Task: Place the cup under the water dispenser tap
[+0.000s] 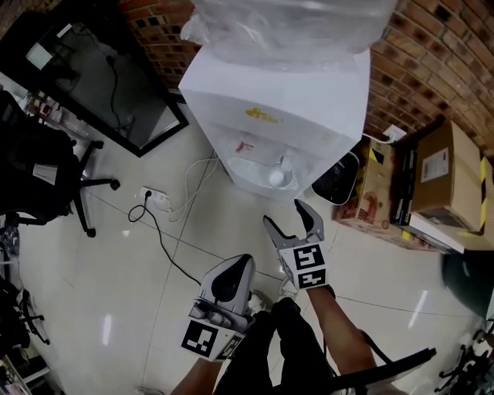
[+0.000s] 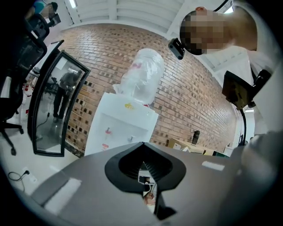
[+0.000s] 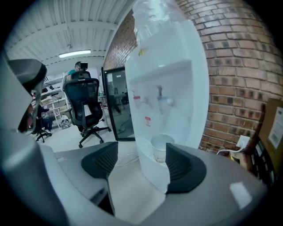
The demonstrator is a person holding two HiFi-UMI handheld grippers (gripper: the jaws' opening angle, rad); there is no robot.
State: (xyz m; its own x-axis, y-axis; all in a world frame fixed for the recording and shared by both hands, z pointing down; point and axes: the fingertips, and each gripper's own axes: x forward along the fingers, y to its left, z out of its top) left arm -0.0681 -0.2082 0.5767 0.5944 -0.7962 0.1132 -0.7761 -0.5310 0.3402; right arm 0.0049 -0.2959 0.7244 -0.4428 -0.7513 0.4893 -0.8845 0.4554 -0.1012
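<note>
The white water dispenser (image 1: 309,100) stands against the brick wall, with a plastic-wrapped bottle (image 1: 293,23) on top. A white paper cup (image 1: 276,177) stands upright on its drip tray, below the right-hand tap (image 1: 285,160). My right gripper (image 1: 290,217) hangs open just in front of the dispenser, apart from the cup, with nothing between its fingers. In the right gripper view the cup (image 3: 160,148) shows beyond the open right gripper (image 3: 141,163). My left gripper (image 1: 225,279) is lower and nearer to me, shut and empty. In the left gripper view that gripper (image 2: 143,165) has its pads together, facing the dispenser (image 2: 119,128).
A black-framed glass panel (image 1: 100,77) leans at the left of the dispenser. A power strip (image 1: 157,199) and cables lie on the tiled floor. An office chair (image 1: 46,177) stands at far left. Cardboard boxes (image 1: 440,170) and a dark round object (image 1: 338,179) sit at the right.
</note>
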